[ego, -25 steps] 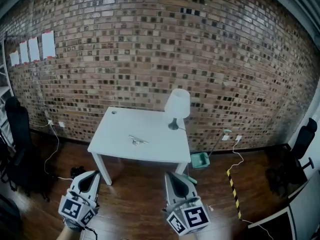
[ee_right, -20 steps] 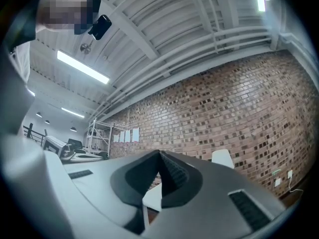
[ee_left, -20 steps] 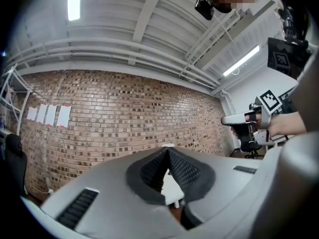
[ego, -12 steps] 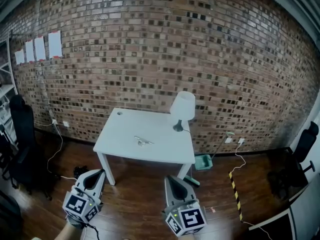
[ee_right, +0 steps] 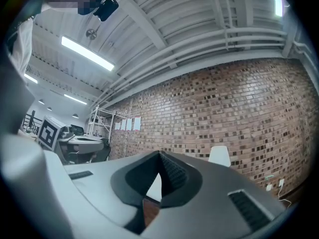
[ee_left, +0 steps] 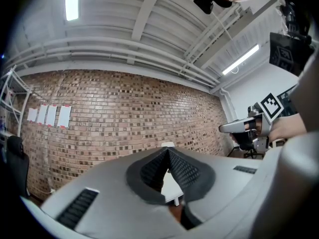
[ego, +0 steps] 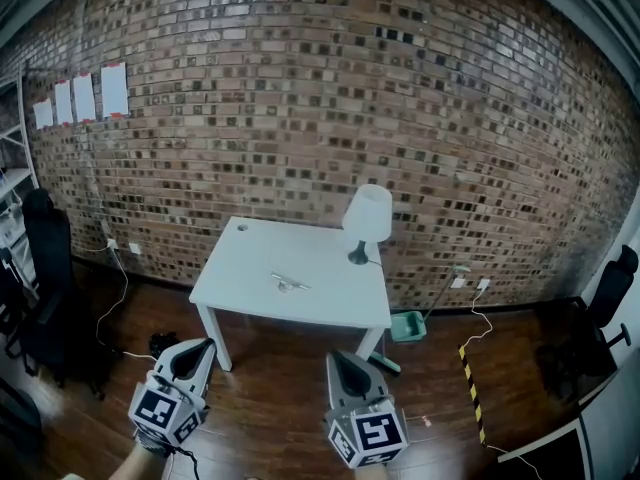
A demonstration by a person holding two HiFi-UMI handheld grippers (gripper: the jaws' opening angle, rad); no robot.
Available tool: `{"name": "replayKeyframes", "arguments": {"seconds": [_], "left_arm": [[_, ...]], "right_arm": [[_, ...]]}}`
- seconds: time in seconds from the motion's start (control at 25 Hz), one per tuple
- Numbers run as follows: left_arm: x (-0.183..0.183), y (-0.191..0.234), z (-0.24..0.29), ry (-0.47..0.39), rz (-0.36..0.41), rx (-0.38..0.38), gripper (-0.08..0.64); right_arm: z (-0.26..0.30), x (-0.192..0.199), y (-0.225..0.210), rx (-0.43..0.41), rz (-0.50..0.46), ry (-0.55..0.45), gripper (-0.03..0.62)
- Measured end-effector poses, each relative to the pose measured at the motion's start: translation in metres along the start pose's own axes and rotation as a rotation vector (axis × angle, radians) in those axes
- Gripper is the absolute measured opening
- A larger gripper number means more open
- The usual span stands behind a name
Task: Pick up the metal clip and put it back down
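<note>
A small metal clip point(ego: 288, 283) lies near the middle of a white table point(ego: 240, 278) that stands against the brick wall. Both grippers are held low and well short of the table, over the wooden floor. My left gripper point(ego: 199, 346) points toward the table's left leg, its jaws closed to a tip with nothing between them. My right gripper point(ego: 334, 357) is at the bottom centre, jaws together and empty. In the left gripper view the jaw tips point(ee_left: 167, 150) meet, and in the right gripper view the tips point(ee_right: 160, 155) meet too.
A white lamp point(ego: 366, 220) stands at the table's back right corner. A green bin point(ego: 405, 324) sits on the floor right of the table, near a black-and-yellow strip point(ego: 470, 389). Black chairs point(ego: 40, 268) stand at left and another point(ego: 608, 308) at right. Cables point(ego: 115, 303) trail on the floor.
The table and lamp have shifted slightly right and down in the head view. Both grippers keep their places at the bottom, still closed.
</note>
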State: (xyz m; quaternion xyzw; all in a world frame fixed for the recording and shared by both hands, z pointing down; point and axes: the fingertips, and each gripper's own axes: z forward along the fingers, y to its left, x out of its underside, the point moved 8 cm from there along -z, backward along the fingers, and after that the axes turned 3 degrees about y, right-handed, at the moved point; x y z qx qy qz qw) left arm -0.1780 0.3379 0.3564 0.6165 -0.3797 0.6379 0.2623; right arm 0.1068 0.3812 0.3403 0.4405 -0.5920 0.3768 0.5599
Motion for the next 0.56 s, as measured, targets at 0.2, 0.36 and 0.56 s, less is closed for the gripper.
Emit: {"name": "replayKeyframes", "arguments": {"seconds": [0.2, 0.36, 0.56], "left_arm": [[0.000, 0.001, 0.006, -0.008, -0.001, 0.005, 0.017], [-0.001, 0.000, 0.013, -0.012, 0.002, 0.016, 0.017], [0.002, -0.002, 0.017, -0.009, 0.000, 0.021, 0.017]], "right_arm": [[0.002, 0.002, -0.004, 0.008, -0.003, 0.003, -0.020], [0.002, 0.004, -0.009, 0.020, 0.000, 0.012, -0.020], [0.002, 0.009, -0.013, 0.026, 0.005, 0.006, -0.020]]}}
